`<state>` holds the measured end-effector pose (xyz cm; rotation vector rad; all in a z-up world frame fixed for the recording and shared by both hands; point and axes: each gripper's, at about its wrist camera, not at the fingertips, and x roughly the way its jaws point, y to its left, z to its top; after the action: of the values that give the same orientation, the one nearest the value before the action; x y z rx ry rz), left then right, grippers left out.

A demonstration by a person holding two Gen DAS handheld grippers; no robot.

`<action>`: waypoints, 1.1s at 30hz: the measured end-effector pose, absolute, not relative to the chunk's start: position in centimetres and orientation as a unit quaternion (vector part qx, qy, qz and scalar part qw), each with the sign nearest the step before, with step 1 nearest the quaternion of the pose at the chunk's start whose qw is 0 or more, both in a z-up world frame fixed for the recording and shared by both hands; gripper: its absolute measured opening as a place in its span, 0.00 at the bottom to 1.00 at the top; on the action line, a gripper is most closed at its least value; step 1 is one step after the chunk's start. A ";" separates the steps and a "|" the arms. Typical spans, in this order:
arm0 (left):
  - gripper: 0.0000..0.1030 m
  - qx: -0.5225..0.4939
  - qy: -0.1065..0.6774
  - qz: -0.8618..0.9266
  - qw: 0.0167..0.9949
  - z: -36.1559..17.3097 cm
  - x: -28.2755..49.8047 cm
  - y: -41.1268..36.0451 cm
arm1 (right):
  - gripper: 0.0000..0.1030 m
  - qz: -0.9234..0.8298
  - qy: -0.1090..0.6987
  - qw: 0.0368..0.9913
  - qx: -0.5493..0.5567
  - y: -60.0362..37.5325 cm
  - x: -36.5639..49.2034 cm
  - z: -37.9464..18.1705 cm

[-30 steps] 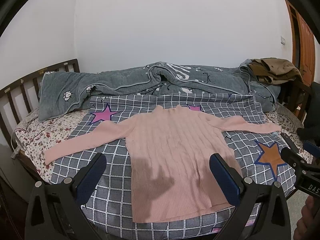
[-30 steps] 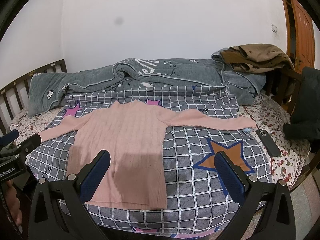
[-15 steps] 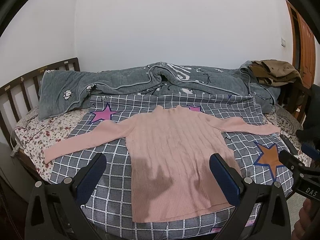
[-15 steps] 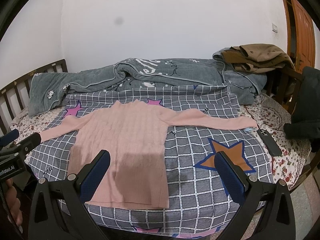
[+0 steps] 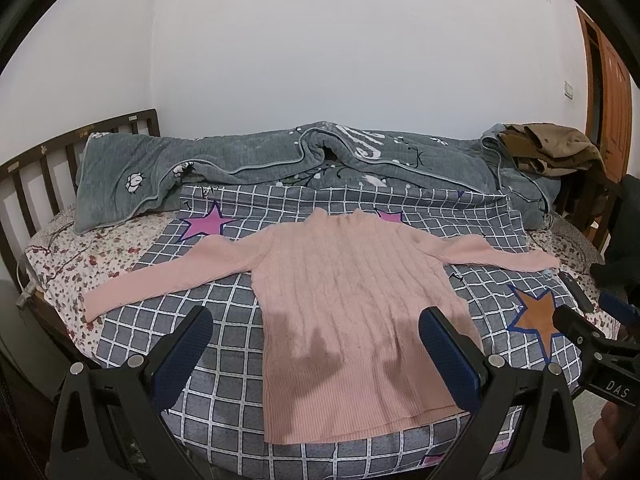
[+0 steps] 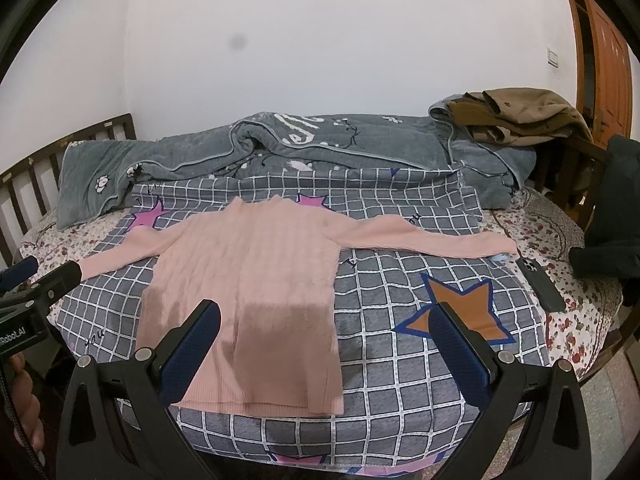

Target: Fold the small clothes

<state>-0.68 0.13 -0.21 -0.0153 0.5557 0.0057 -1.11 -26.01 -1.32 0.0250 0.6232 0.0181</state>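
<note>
A pink ribbed sweater (image 5: 352, 304) (image 6: 256, 280) lies flat on a grey checked blanket (image 5: 224, 364) (image 6: 400, 364), both sleeves spread out to the sides, hem toward me. My left gripper (image 5: 316, 340) hovers open above the near hem, holding nothing. My right gripper (image 6: 326, 332) hangs open over the sweater's right lower edge and the blanket, also empty. Each gripper shows at the edge of the other's view.
A rumpled grey quilt (image 5: 320, 160) lies along the back of the bed. Brown clothes (image 6: 516, 116) are piled at the back right. A dark phone (image 6: 540, 284) rests near the right sleeve's end. A wooden headboard (image 5: 36, 176) stands left; dark clothing (image 6: 612, 220) hangs right.
Both grippers have drifted slightly; the view shifts a little downward and back. The sweater has not moved, and both grippers stay open.
</note>
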 end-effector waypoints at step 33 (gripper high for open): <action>0.90 -0.246 0.350 0.121 0.896 -17.0 10.2 27.9 | 0.98 0.062 0.381 0.922 0.014 -19.7 8.2 -13.2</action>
<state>10.22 27.90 -17.02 -0.5105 0.7257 0.2508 8.25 -19.74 -13.20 0.0293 0.7834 0.1267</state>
